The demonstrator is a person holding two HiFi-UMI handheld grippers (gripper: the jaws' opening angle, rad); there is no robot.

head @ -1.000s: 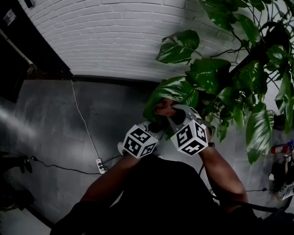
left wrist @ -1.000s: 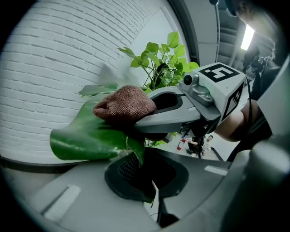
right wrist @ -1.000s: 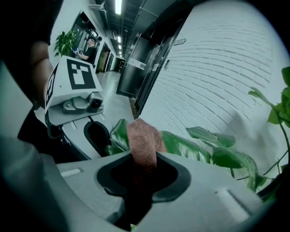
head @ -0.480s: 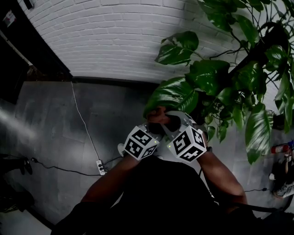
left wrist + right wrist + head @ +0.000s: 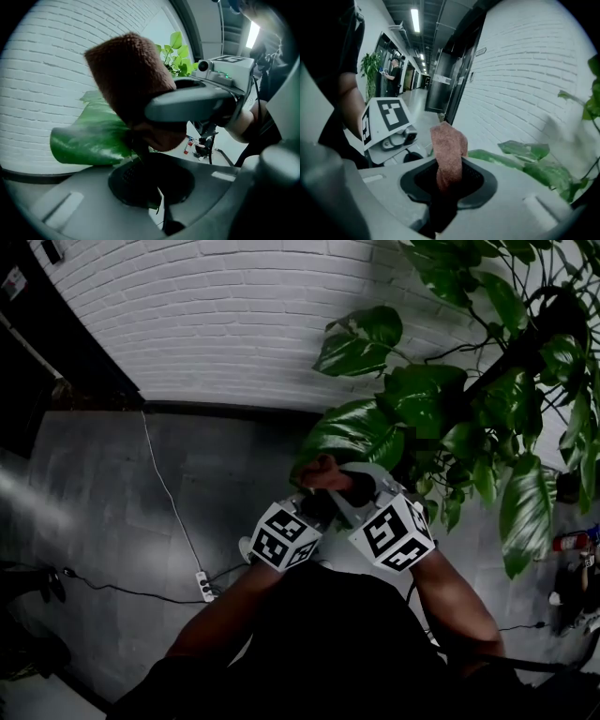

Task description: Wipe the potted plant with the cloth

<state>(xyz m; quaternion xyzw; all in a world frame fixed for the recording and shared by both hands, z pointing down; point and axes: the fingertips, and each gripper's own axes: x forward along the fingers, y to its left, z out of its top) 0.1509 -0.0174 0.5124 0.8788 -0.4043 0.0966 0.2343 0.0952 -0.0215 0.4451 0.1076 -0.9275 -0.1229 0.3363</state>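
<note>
Beside a white brick wall [image 5: 234, 324], left gripper [image 5: 146, 180] pinches leaf [image 5: 89, 138], right gripper [image 5: 447, 187] clamps cloth [image 5: 449, 152].

The left gripper [image 5: 312, 501] and right gripper [image 5: 353, 486] sit side by side under a leaf [image 5: 352, 432] at the potted plant's [image 5: 469, 399] left. The cloth [image 5: 322, 468] lies over that leaf, with the wall [image 5: 234, 315] behind and a power strip [image 5: 202, 578] on the floor [image 5: 112, 512] to the left.

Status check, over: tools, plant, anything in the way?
Left tool shut on leaf. Right tool shut on cloth, cloth at that leaf. Nothing blocking.
</note>
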